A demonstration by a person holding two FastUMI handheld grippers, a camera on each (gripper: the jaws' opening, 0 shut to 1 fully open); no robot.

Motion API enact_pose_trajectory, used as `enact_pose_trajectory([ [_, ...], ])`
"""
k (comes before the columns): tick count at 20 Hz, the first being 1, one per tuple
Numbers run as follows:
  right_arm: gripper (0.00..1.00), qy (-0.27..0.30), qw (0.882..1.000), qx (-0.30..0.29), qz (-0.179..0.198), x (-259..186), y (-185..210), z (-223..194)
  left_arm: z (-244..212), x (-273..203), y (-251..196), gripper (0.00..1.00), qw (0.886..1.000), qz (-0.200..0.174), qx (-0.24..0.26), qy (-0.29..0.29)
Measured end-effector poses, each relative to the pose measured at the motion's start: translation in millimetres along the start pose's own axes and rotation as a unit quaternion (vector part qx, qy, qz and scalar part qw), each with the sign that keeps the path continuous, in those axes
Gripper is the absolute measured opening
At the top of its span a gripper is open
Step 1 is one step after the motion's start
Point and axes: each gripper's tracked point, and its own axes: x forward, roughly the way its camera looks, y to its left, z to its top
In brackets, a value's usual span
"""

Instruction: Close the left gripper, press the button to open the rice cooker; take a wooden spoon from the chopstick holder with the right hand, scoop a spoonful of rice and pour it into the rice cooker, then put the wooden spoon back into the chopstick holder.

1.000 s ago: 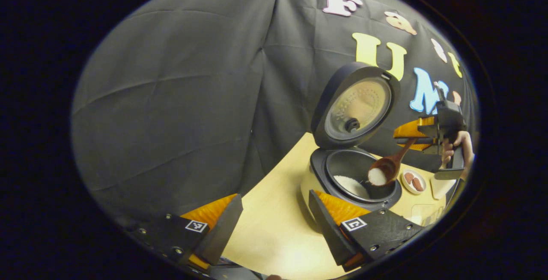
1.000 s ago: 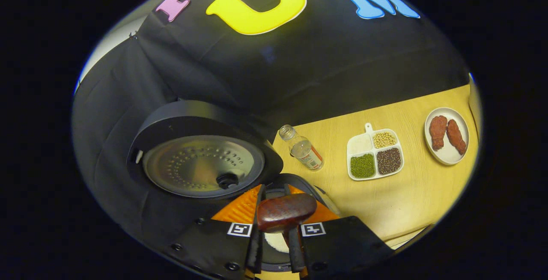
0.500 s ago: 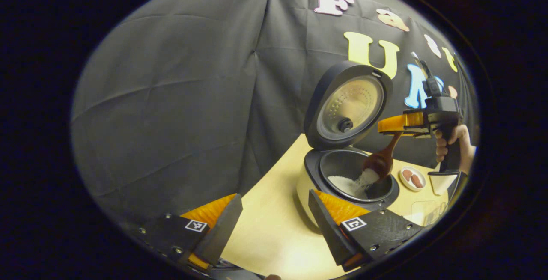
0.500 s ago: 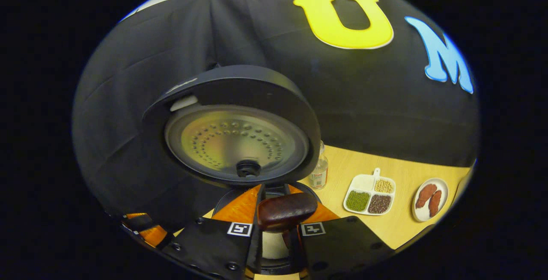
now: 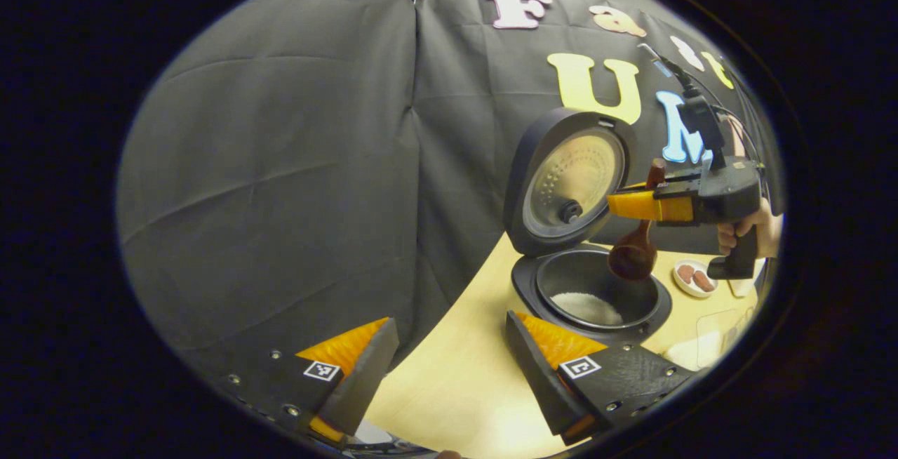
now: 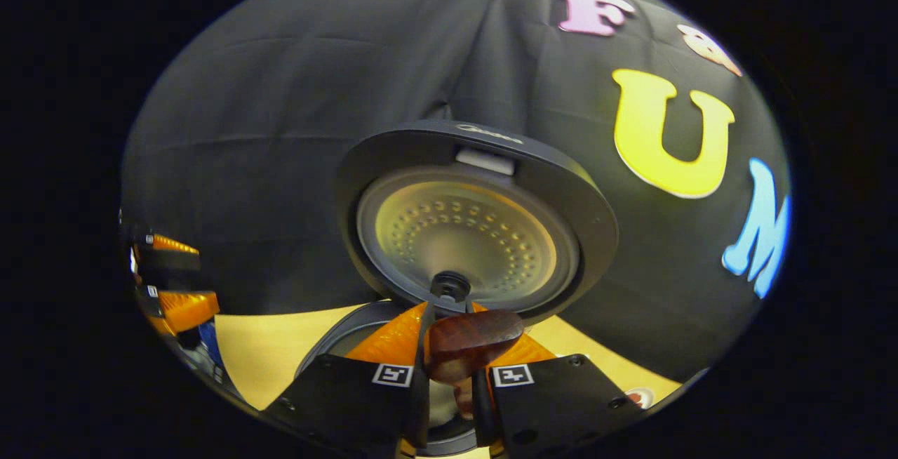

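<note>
Since a second ago the wooden spoon has tipped from a loaded, roughly level carry to hanging bowl-down above the pot, and the rice it held now lies as a white heap on the floor of the rice cooker. The right gripper has risen and swung towards the raised lid, and its fingers are clamped on the spoon's handle, whose blunt end sticks up between them in the right gripper view. Holding the handle near its top lets the bowl hang straight down so the last grains fall inside the pot rather than on the worktop. The lid stands upright behind the pot, so the pour comes from the front side. The left gripper hangs low over the worktop, just in front of the cooker, with its jaws spread wide and nothing between them; it looks to be parked out of the way of the pouring. A small plate with two brown pieces sits beyond the cooker, near the hand that holds the right gripper. The pour seems finished, so what remains is returning the spoon to the chopstick holder.
</note>
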Motion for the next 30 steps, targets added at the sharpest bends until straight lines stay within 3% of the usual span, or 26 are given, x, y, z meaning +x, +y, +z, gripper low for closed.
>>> enact_pose_trajectory([
  [3,0.28,-0.023,1.000,-0.010,-0.017,-11.2,2.4,10.4,-1.2,-6.3,-4.3,0.97,1.000,-0.005,-0.006,0.002],
  [6,0.24,-0.036,0.999,0.018,-0.028,-23.4,-4.2,20.8,1.5,-10.2,-9.4,0.97,1.000,-0.011,-0.003,-0.001],
  [8,0.28,-0.056,0.997,0.046,-0.040,-40.1,-16.0,36.4,6.2,-12.7,-13.6,0.99,1.000,-0.015,0.010,-0.005],
  [13,0.27,-0.102,0.986,0.096,-0.093,-103.4,-53.5,63.1,22.1,-20.6,-46.6,0.97,0.998,-0.056,0.020,-0.017],
  [18,0.24,-0.115,0.967,0.148,-0.174,-182.7,-110.9,49.1,32.9,-27.7,-92.0,0.97,0.992,-0.107,0.050,-0.034],
  [21,0.27,-0.109,0.946,0.191,-0.238,-233.4,-153.1,19.3,43.8,-28.3,-115.4,0.99,0.988,-0.131,0.072,-0.049],
  [24,0.24,-0.098,0.917,0.246,-0.297,-284.4,-196.1,-20.9,53.1,-27.3,-147.1,0.97,0.983,-0.163,0.065,-0.053],
  [26,0.27,-0.090,0.893,0.295,-0.328,-314.8,-216.4,-55.2,57.2,-28.2,-171.3,0.99,0.980,-0.188,0.055,-0.049],
  [30,0.23,-0.083,0.837,0.386,-0.379,-381.0,-255.4,-121.5,76.7,-23.0,-206.7,0.97,0.976,-0.201,0.064,-0.054],
])
